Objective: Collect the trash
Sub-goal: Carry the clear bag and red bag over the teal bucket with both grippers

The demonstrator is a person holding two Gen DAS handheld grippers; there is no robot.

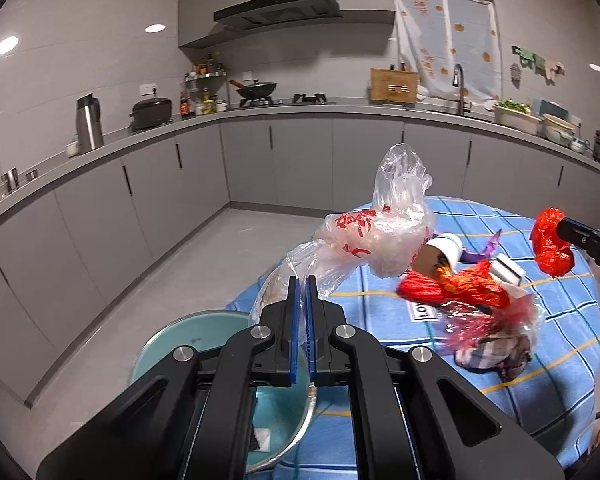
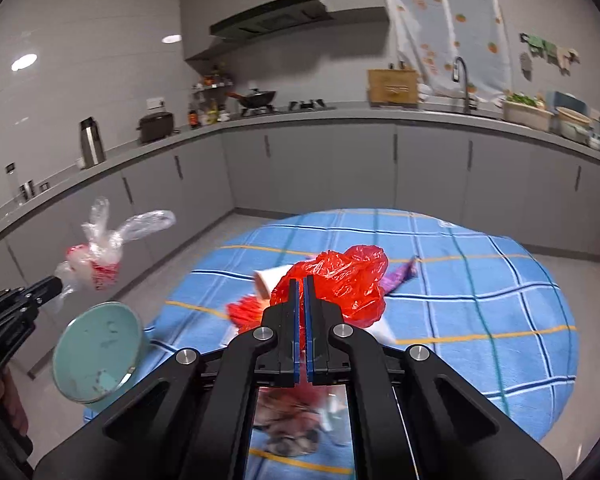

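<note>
My left gripper (image 1: pixel 302 280) is shut on a clear plastic bag with red print (image 1: pixel 384 232), which hangs in the air over the table's left edge; the same bag (image 2: pixel 96 256) shows at the left of the right wrist view beside that gripper (image 2: pixel 54 286). My right gripper (image 2: pixel 301 280) is shut on a crumpled red plastic bag (image 2: pixel 340 280), lifted above the table. In the left wrist view this red bag (image 1: pixel 550 242) hangs at the far right. A teal bin (image 1: pixel 204 332) stands below the left gripper, by the table; in the right wrist view the bin (image 2: pixel 96 356) is at lower left.
On the blue checked tablecloth (image 1: pixel 540 360) lie a paper cup (image 1: pixel 440 254), a red snack wrapper (image 1: pixel 460 288), a purple wrapper (image 1: pixel 488 248) and a bundle in thin plastic (image 1: pixel 496 336). Grey kitchen cabinets (image 1: pixel 300 160) and counter curve behind. Grey floor lies to the left.
</note>
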